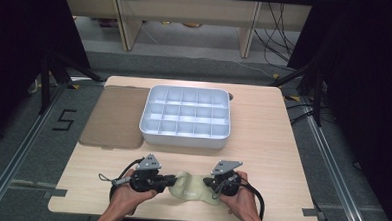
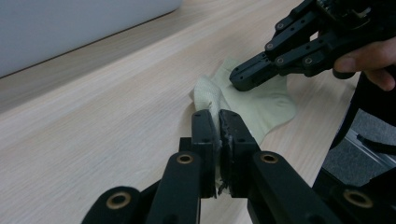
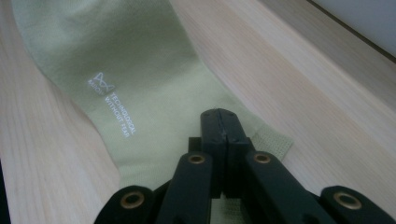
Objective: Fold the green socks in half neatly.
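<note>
A pale green sock (image 1: 190, 186) with white lettering lies flat near the table's front edge, between my two grippers. My left gripper (image 1: 172, 180) is shut on the sock's left end; in the left gripper view its jaws (image 2: 218, 116) pinch a fold of the sock (image 2: 261, 105). My right gripper (image 1: 207, 182) is shut on the right end, and its black tip (image 2: 240, 79) sits on the fabric. In the right gripper view the closed jaws (image 3: 225, 116) lie over the sock (image 3: 140, 84) by its ribbed cuff. A hand holds each gripper.
A white tray (image 1: 183, 137) divided into several compartments stands at the table's middle back. A brown mat (image 1: 114, 117) lies to its left. Bare wood (image 1: 272, 159) runs between the tray and the grippers and to the right.
</note>
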The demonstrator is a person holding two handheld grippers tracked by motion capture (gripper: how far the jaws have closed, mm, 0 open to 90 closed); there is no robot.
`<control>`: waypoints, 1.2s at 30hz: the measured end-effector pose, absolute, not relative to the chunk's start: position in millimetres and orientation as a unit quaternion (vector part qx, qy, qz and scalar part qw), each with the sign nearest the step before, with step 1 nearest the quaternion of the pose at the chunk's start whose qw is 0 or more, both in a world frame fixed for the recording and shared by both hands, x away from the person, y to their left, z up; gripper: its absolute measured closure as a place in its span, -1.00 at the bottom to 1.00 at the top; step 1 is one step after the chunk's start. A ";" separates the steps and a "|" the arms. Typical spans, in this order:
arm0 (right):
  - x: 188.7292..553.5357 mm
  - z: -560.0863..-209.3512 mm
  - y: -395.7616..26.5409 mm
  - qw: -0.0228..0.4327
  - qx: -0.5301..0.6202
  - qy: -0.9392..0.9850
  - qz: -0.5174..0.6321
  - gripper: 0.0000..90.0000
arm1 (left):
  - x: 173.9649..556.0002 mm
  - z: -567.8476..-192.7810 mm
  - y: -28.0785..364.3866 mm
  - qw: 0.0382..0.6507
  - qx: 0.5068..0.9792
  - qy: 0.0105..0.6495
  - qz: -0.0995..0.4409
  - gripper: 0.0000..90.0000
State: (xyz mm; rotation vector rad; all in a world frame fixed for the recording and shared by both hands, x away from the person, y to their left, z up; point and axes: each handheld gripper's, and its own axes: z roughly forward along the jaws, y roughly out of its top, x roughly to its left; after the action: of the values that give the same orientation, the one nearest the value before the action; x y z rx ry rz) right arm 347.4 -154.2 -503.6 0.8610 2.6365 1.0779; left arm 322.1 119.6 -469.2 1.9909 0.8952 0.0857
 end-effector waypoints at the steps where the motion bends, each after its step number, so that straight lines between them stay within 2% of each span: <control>1: 349.0 -504.1 -150.9 0.083 0.284 0.884 0.361 1.00 | 321.9 -468.2 122.0 0.459 0.809 0.365 0.034 0.88; 15: 355.1 -504.1 -132.2 0.067 0.274 0.886 0.368 1.00 | 323.7 -466.4 111.6 0.469 0.805 0.362 0.024 0.87; 18: 353.3 -496.3 -138.4 0.063 0.280 0.882 0.374 1.00 | 323.8 -466.7 111.9 0.466 0.806 0.365 0.027 0.87; 24: 344.6 -478.8 -164.9 0.094 0.276 0.881 0.372 1.00 | 323.8 -467.3 114.5 0.470 0.802 0.367 0.024 0.87; 36: 343.8 -501.2 -174.5 0.093 0.288 0.888 0.345 1.00 | 327.2 -462.5 98.9 0.474 0.803 0.361 0.013 0.86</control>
State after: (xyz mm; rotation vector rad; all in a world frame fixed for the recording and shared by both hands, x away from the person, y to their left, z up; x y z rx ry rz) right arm 343.8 -174.5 -501.2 0.8549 2.6364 1.0238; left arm 327.2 98.9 -462.5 1.9632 0.8829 0.0321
